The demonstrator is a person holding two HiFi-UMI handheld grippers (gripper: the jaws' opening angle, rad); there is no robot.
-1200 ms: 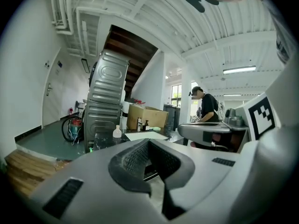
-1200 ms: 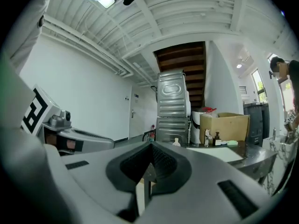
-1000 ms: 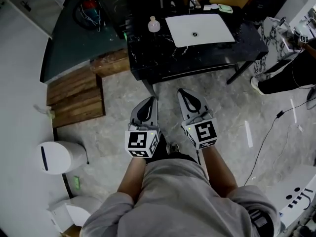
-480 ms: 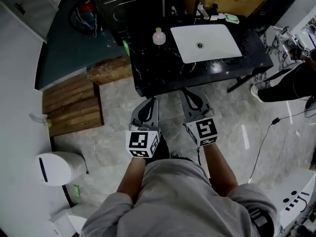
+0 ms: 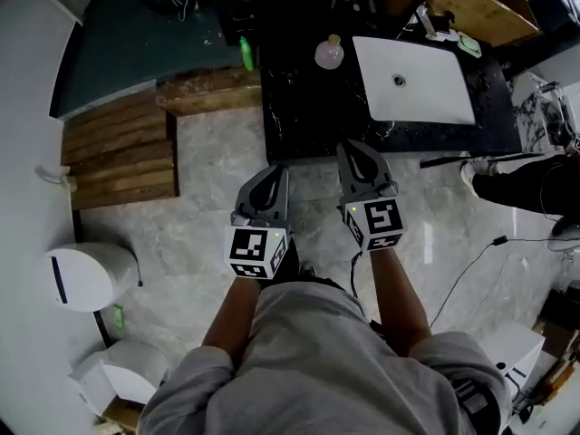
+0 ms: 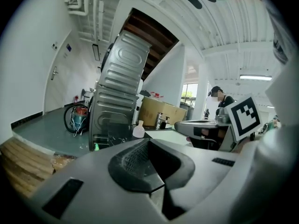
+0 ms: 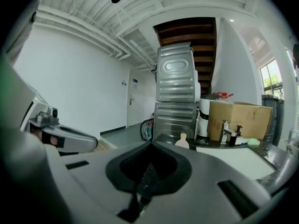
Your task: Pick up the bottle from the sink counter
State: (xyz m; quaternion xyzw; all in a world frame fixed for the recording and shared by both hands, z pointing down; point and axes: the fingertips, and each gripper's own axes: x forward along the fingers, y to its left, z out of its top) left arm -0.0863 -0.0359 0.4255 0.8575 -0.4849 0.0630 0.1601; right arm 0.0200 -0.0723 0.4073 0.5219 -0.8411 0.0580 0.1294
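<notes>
One counter (image 5: 299, 107) carries one pale bottle (image 5: 329, 53), one white sink basin (image 5: 412, 80), one faucet (image 5: 426, 21) and one green soap dish (image 5: 468, 45). There are two tools, the left tool (image 5: 277, 172) and the right tool (image 5: 349, 150), each with one marker cube. Beyond the counter stand two stacked metal cabinets (image 7: 175, 73) and one cardboard box (image 5: 480, 3), the floor holds two wooden pallets (image 5: 118, 157) and one white bin (image 5: 86, 275), and one other person (image 5: 530, 175) is in view.

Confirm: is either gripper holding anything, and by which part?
Nothing is held. The left gripper and right gripper both have their jaws together and empty; the bottle stands untouched on the sink counter.
</notes>
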